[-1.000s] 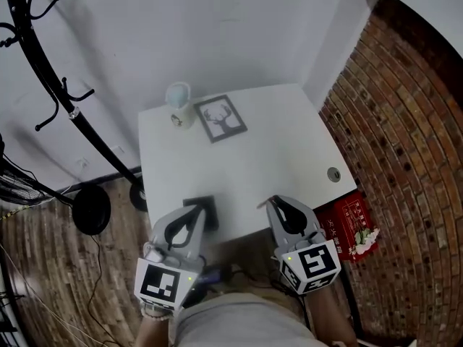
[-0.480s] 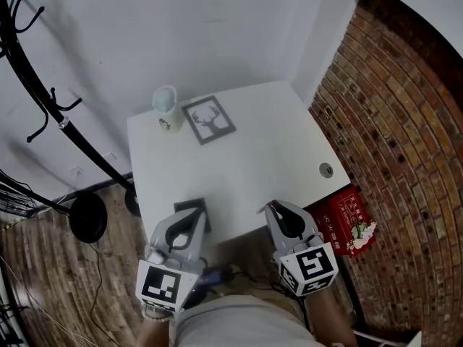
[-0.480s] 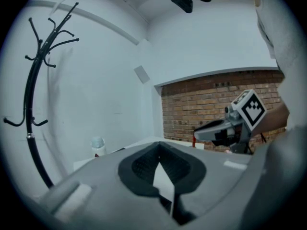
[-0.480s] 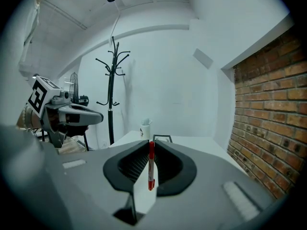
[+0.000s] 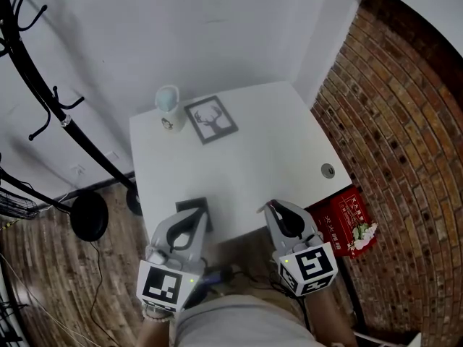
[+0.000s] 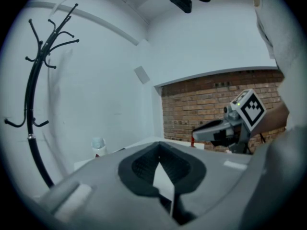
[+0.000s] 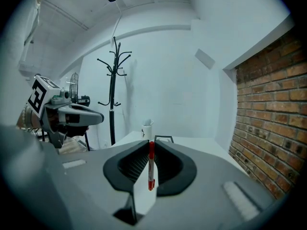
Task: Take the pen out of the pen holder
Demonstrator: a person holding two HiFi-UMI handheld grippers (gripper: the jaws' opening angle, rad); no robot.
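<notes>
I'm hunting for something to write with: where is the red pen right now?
The slim red pen stands upright, pinched between the right gripper's fingers, at the white table's near edge in the head view.

Small home-office corner: white table [image 5: 253, 165], coat stand [image 5: 64, 121], brick wall [image 5: 391, 121], framed deer print [image 5: 210, 119].

Slim red pen [image 7: 151, 171] upright, clamped between right gripper [image 7: 150, 145] jaws. White cylindrical pen holder [image 5: 168, 108] upright, far left table [image 5: 275, 150] corner.
</notes>
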